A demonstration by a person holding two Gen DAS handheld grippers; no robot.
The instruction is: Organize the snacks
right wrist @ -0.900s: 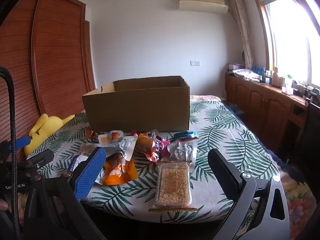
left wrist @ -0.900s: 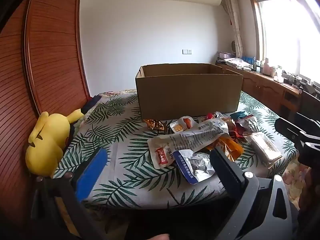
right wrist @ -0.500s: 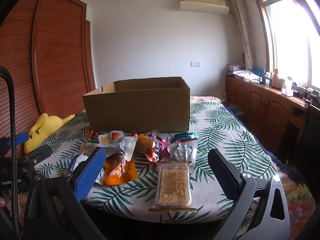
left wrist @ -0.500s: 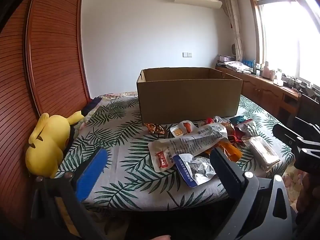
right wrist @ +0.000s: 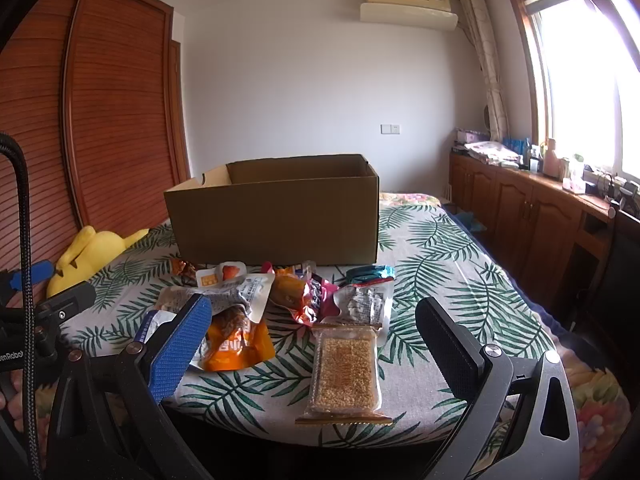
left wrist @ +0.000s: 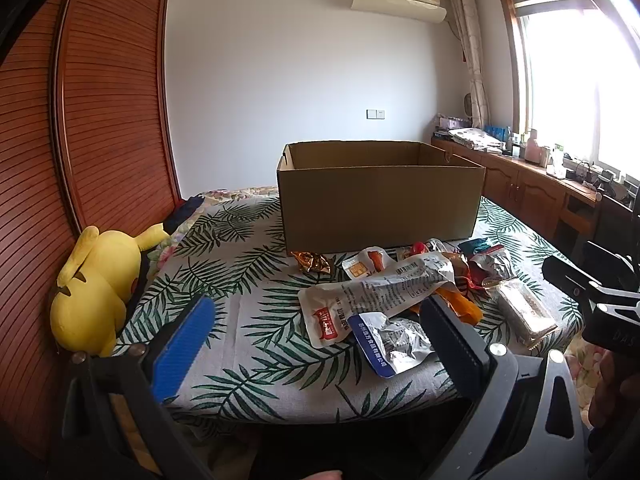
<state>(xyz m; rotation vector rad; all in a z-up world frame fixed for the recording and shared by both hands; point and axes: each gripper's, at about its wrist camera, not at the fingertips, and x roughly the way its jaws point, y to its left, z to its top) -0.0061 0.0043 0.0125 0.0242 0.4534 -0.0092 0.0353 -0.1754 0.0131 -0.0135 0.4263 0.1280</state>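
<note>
The box [right wrist: 276, 216] stands open-topped on the leaf-print bed [right wrist: 440, 276], with the snacks [right wrist: 288, 304] heaped just before its front wall. Your left gripper [left wrist: 316, 340] and right gripper [right wrist: 312, 340] both hang spread apart, holding nothing. Start with the clear-wrapped grain bar [right wrist: 346, 372], lying flat nearest you; pinch its sealed edge, not its middle.

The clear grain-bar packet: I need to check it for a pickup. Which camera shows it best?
The right wrist view: the grain-bar packet lies whole and central, near the table edge. The left wrist view shows it far right, foreshortened and distorted.
</note>
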